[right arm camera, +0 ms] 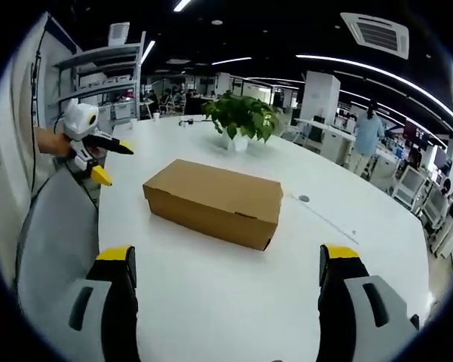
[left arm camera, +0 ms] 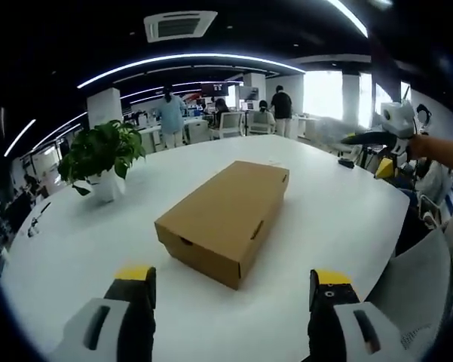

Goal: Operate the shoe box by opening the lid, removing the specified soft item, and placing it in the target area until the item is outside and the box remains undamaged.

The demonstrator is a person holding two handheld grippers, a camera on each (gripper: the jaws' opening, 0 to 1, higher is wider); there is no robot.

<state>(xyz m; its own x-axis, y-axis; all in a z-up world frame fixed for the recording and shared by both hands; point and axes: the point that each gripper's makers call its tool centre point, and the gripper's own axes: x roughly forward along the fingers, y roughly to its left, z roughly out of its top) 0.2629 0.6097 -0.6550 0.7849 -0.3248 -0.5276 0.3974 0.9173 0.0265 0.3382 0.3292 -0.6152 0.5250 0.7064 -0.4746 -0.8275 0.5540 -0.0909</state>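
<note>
The cardboard shoe box (left arm camera: 224,221) lies closed on the white table (left arm camera: 339,219), well apart from both grippers. The left gripper (left arm camera: 234,290) and right gripper (right arm camera: 228,270) both have their jaws spread wide, holding nothing. The box looks light and easy to dent (thin cardboard), so I would lift the lid gently at its long edge.

You are working in an open-plan office: a large white meeting table (left arm camera: 339,219) with a potted plant (left arm camera: 102,158), curved ceiling light strips (left arm camera: 188,60), a ceiling air-conditioning vent (left arm camera: 179,26), people standing at desks with monitors (left arm camera: 218,113), grey metal shelving (right arm camera: 105,83), and office chairs (right arm camera: 56,226) at the table's edge.
</note>
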